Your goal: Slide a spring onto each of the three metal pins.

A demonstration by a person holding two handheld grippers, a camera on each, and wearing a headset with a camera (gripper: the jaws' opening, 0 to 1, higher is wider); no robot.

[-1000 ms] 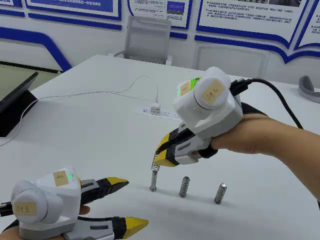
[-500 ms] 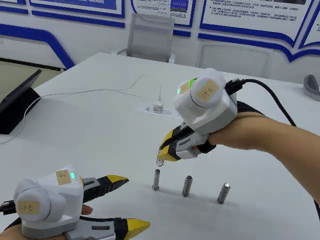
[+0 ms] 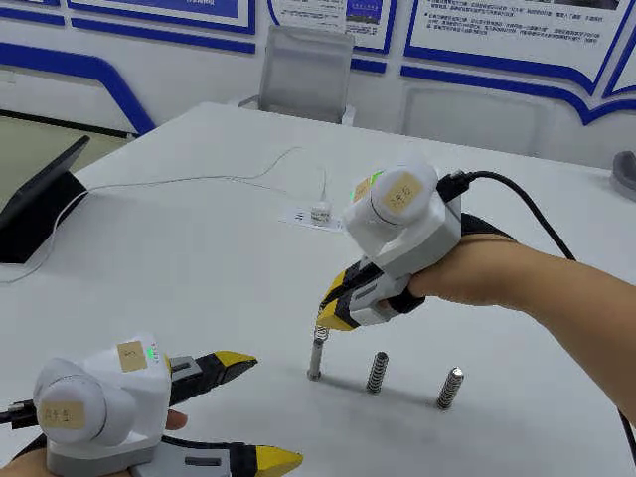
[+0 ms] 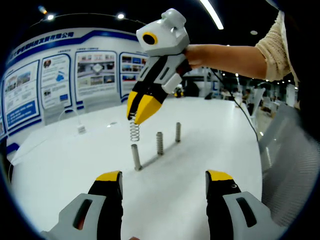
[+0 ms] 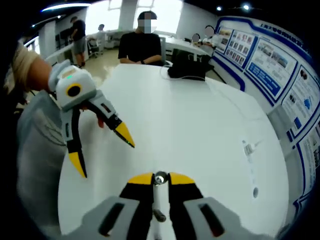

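The right gripper [image 3: 326,320] hangs tilted over the near edge of the worktop [image 3: 199,258], its yellow-tipped jaws pinched together on the top coils of a spring [image 4: 134,131]. The spring dangles straight down, its lower end right at the top of the first pin [image 4: 136,156]. I can't make out whether it has slipped over the tip. That pin stands upright at the left end of a short row running along the near edge. The second pin [image 3: 380,357] and the third pin [image 3: 456,375], to its right, each carry a coil down their length.

The left gripper [image 3: 276,410] sits low at the near left corner, well apart from the pins. Its jaws are spread wide with nothing between them, and they point toward the row. Farther back, a thin white cable [image 3: 199,181] trails across the middle of the worktop, and a grey chair [image 3: 308,70] stands at the far edge.
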